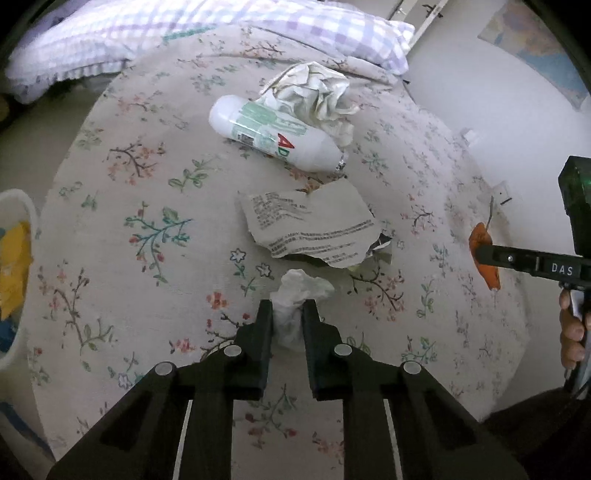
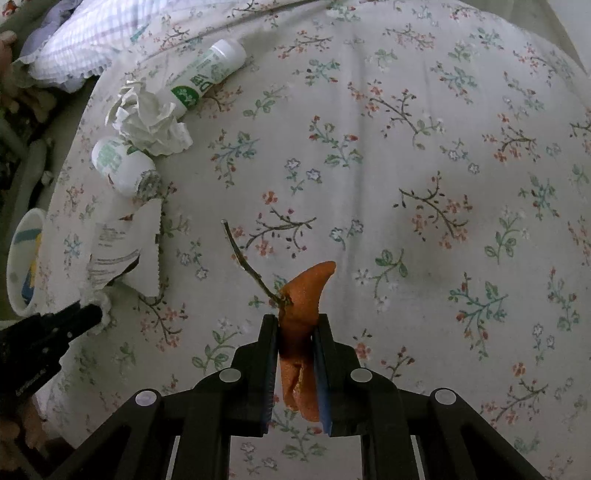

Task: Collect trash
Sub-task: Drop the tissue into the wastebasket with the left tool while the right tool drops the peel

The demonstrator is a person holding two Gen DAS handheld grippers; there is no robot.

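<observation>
Orange peel: one curled piece of orange peel point(image 2: 301, 332) with a thin dry stem, clamped between the two fingers of the right gripper point(image 2: 298, 321) and held above the bed; in the left wrist view the same peel point(image 1: 484, 254) shows at the tip of that gripper, at the right edge of the bed.
Tissue: one small white wad of tissue point(image 1: 295, 306), pinched between the fingers of the left gripper point(image 1: 288, 308), low over the bedspread just in front of the torn paper.
Torn paper: one ragged printed sheet point(image 1: 310, 229), lying flat near the middle of the bed; a bit of foil-like wrapper peeks out from under its right edge.
Bottles: two white plastic bottles with green labels. One point(image 1: 273, 134) lies on its side beyond the torn paper; the second point(image 2: 210, 70) lies further off, seen only in the right wrist view.
Crumpled paper: one large white crumpled ball point(image 1: 317, 96), touching the nearer bottle and lying between the two bottles.
Bin: one white bin point(image 1: 16, 280) beside the bed at the left, with yellow and blue items inside.
Bed: one floral bedspread point(image 1: 147, 221) under all the trash, and one purple checked pillow point(image 1: 221, 22) at the far end.
Person: fingers of one hand point(image 1: 570, 332) on the right gripper's handle.
</observation>
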